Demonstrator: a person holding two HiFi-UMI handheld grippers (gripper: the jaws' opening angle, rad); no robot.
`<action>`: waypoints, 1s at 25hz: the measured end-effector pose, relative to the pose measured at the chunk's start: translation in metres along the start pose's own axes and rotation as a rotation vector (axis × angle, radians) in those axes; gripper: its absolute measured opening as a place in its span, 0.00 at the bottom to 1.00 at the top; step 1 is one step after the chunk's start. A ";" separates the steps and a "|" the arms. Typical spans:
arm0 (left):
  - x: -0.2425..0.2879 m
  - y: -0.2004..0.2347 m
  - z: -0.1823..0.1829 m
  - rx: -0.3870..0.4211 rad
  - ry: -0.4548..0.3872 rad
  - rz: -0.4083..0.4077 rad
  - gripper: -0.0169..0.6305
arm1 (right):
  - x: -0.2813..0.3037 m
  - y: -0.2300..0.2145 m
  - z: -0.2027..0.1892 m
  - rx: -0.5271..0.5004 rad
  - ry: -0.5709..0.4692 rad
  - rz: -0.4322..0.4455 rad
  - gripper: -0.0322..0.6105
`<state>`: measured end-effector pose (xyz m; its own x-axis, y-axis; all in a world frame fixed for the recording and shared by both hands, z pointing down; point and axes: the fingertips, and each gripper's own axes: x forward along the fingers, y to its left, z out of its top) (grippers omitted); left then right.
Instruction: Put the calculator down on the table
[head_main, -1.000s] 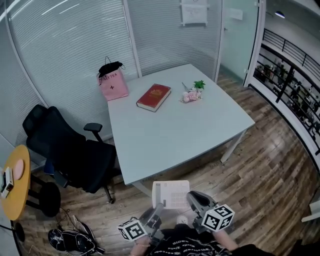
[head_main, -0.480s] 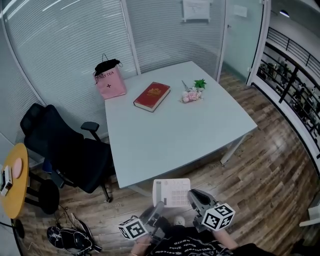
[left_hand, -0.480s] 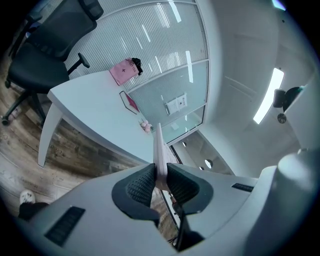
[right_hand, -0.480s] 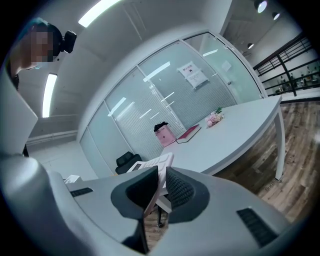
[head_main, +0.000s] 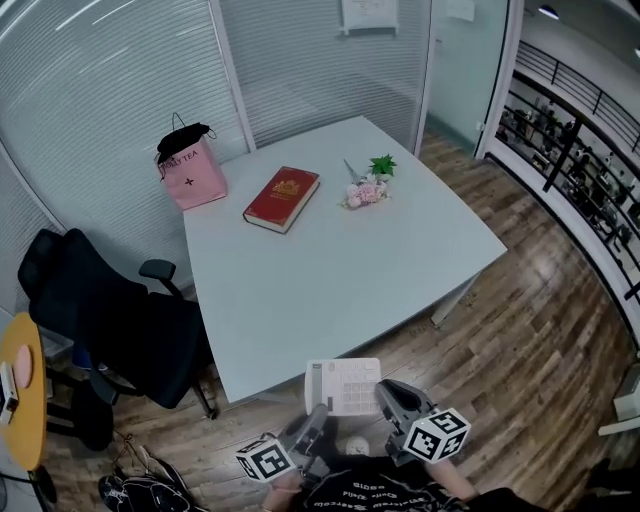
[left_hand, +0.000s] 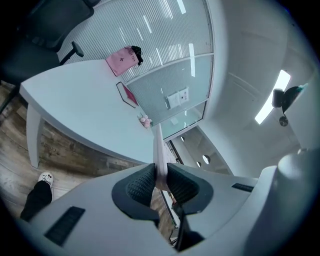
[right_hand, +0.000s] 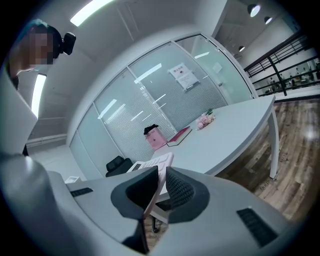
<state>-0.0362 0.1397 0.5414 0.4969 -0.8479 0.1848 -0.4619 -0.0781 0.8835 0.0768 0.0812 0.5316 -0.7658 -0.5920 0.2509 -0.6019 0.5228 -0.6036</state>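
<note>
The white calculator hangs flat in the air just short of the near edge of the pale grey table. My left gripper is shut on its near left edge, and my right gripper is shut on its near right edge. In the left gripper view the calculator shows edge-on as a thin white slab pinched between the dark ribbed pads. In the right gripper view the calculator sits between the pads, with its keys facing up and the table ahead.
On the table's far half lie a red book and a small pink flower bunch; a pink paper bag stands at the far left corner. A black office chair is left of the table. A yellow round side table sits at the far left.
The table has drawn nearer and slid left in the head view as I moved toward it. The calculator stays held between both grippers, now close to the table's near edge.
</note>
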 end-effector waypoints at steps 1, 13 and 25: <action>0.007 0.002 0.007 -0.001 0.006 -0.006 0.16 | 0.007 -0.003 0.006 0.001 -0.004 -0.007 0.14; 0.086 0.026 0.107 0.038 0.105 -0.067 0.16 | 0.100 -0.028 0.071 -0.007 -0.079 -0.094 0.14; 0.133 0.054 0.179 0.018 0.167 -0.094 0.16 | 0.169 -0.044 0.103 0.063 -0.154 -0.192 0.13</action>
<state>-0.1265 -0.0715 0.5371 0.6530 -0.7375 0.1725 -0.4204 -0.1635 0.8925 -0.0026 -0.1051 0.5231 -0.5926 -0.7657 0.2500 -0.7138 0.3554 -0.6034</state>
